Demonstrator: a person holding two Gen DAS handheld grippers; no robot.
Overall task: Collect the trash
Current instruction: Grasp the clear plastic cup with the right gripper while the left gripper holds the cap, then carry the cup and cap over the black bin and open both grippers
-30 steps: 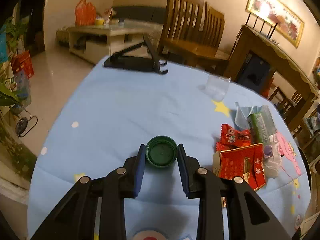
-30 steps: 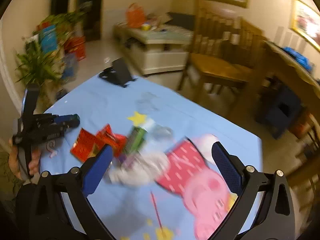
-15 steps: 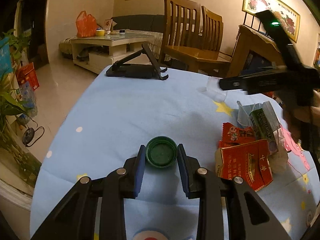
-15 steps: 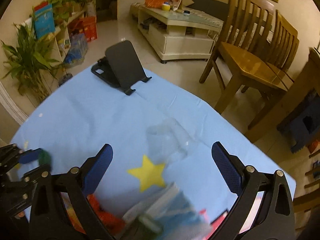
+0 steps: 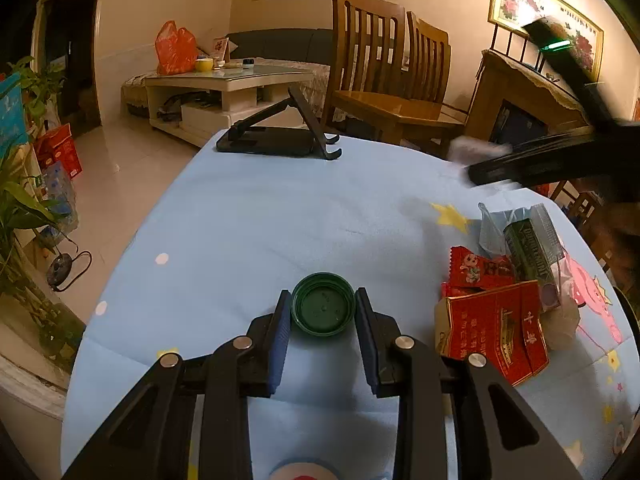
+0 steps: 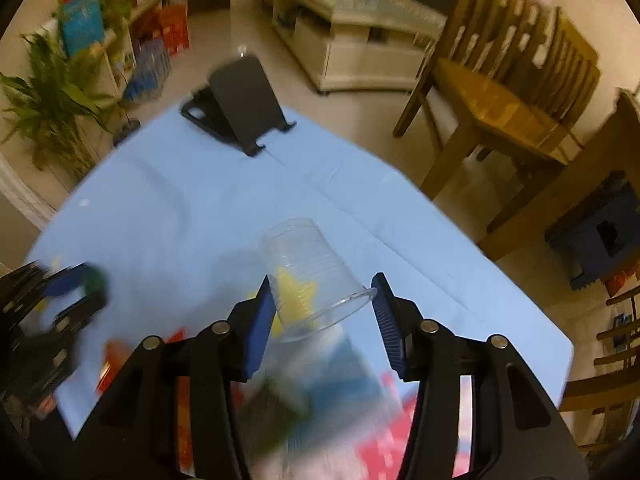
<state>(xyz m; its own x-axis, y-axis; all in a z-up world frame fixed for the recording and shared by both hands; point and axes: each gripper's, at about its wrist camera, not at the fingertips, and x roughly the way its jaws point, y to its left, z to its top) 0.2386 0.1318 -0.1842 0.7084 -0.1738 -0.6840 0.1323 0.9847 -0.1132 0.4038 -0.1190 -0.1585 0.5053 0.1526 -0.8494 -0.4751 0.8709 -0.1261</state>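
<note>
A round table [image 5: 280, 216] under a blue cloth carries everything, and the black phone stand [image 5: 280, 140] at its far edge serves as the landmark. Well nearer than the stand, toward the right side, lies the trash pile [image 5: 516, 280]: a red carton [image 5: 496, 328], red wrappers, a green pack and clear film lying together. The clear cup [image 6: 316, 276] sits between the stand and the pile as the right wrist view shows it, tilted, its base toward the stand and its open rim toward the camera, so its long axis runs roughly along the fingers. The right gripper [image 6: 322, 312] brackets that rim with its jaws partly closed; the left pad touches the wall, a sliver of gap shows at the right pad, and blur keeps me from telling whether the cup is truly pinched. Smallest is the green cap [image 5: 323, 310], hollow side up, well short of the stand and left of the pile. The left gripper [image 5: 322, 326] is clenched on it, both pads against its rim. The pile lies to the right of the cap and close under the cup, so the right gripper is likely the nearer one for the next drop.
</note>
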